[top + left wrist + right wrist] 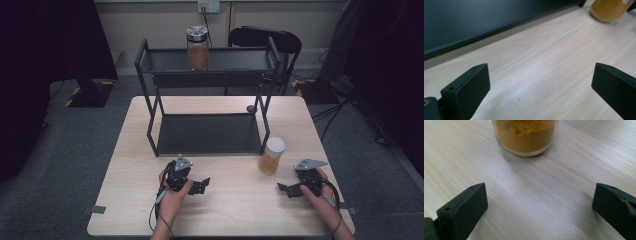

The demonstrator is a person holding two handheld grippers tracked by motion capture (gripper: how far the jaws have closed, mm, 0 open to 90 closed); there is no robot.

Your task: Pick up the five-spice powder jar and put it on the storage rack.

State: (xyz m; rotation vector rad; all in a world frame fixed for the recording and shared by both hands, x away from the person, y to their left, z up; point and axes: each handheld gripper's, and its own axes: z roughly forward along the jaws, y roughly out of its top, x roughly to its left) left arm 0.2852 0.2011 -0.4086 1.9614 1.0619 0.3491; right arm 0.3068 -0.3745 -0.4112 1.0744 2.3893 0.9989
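Note:
A glass jar of orange powder with a white lid [271,155] stands on the wooden table [130,165] just right of the black two-tier rack [207,132]. Its base appears in the right gripper view as the jar [525,136], straight ahead of my right gripper [540,207], whose jaws are wide apart with bare table between them. In the high view my right gripper [289,189] lies right of and nearer than the jar. My left gripper [200,185] is open too, low over the table in front of the rack; the jar [610,10] sits at the upper right of its view.
A second jar with a metal lid [198,48] stands on the rack's top shelf. The rack's lower shelf [474,22] is bare. A black chair [267,40] sits behind the table. Dark curtains flank the room.

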